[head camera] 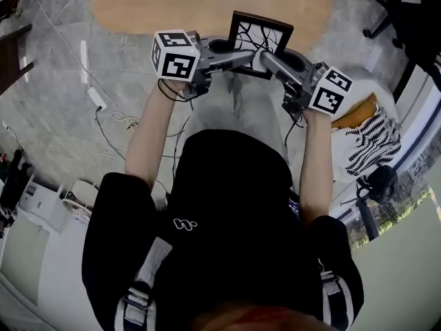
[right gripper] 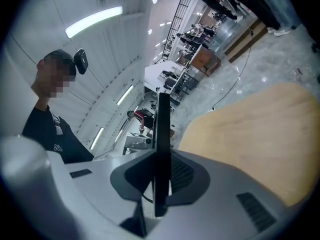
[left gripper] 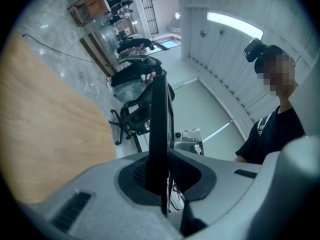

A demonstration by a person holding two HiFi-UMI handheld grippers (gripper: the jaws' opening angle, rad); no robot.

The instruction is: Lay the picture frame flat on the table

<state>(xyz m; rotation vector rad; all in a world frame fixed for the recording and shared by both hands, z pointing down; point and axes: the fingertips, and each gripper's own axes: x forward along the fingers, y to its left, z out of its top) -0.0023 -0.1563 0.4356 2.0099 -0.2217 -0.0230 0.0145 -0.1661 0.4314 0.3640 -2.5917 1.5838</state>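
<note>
Left gripper (left gripper: 165,176) first: jaws drawn in narrow on the left edge of the picture frame (head camera: 260,34), pads on both faces as far as this close view shows. The frame is held up between the two tools, at the near edge of the wooden table (head camera: 207,2), not yet lying on it. Its branch-patterned face tilts up toward the head camera, top edge away from the person, width running left to right. Right gripper (right gripper: 161,176): jaws narrow too, clamped on the right edge.
</note>
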